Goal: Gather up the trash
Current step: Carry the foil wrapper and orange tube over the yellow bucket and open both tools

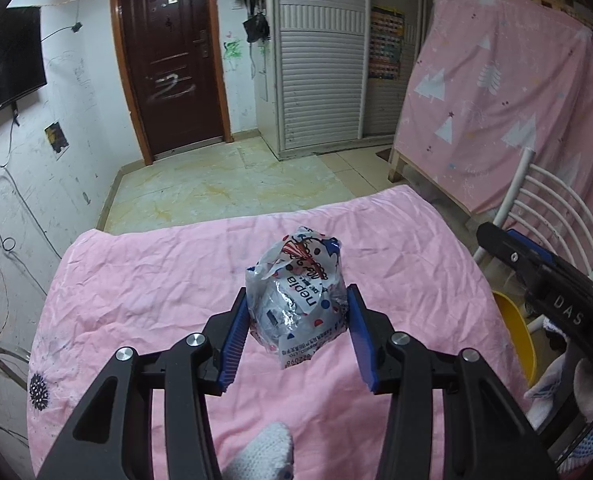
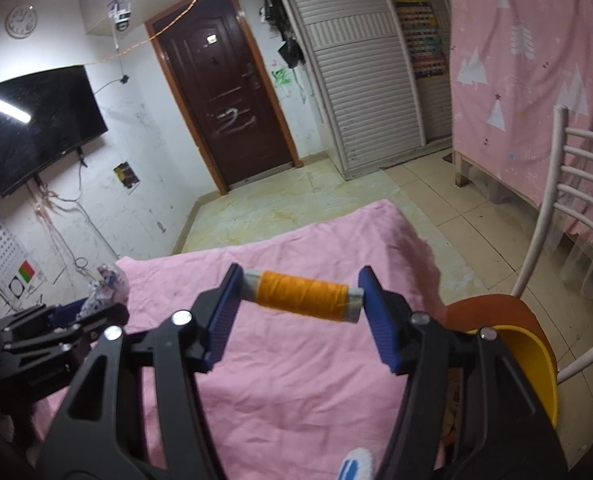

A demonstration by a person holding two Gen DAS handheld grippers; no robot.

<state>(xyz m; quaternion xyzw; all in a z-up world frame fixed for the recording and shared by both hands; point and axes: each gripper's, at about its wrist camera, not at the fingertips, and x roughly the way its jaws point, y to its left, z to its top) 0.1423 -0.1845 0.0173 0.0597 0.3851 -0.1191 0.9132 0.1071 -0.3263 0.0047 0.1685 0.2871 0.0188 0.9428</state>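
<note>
Both hands loaded above a table draped in a pink sheet: the left tongs pinch a crumpled plastic tissue wrapper between blue pads, the wrapper held clear of the sheet; the right tongs clamp a spool of orange thread end to end, its axis lying across the gap, also lifted off the cloth; a yellow bin with an orange-brown lid stands just beside the table's right edge, under the right tongs' outer arm, next to a white metal chair. The pick-up step looks finished for both items, and the carry to the bin appears to be in hand; the next move would call for bringing each load over the bin's open mouth before spreading the pads, the spool first, being nearer; the light wrapper may cling to a pad or drift outside the rim.
</note>
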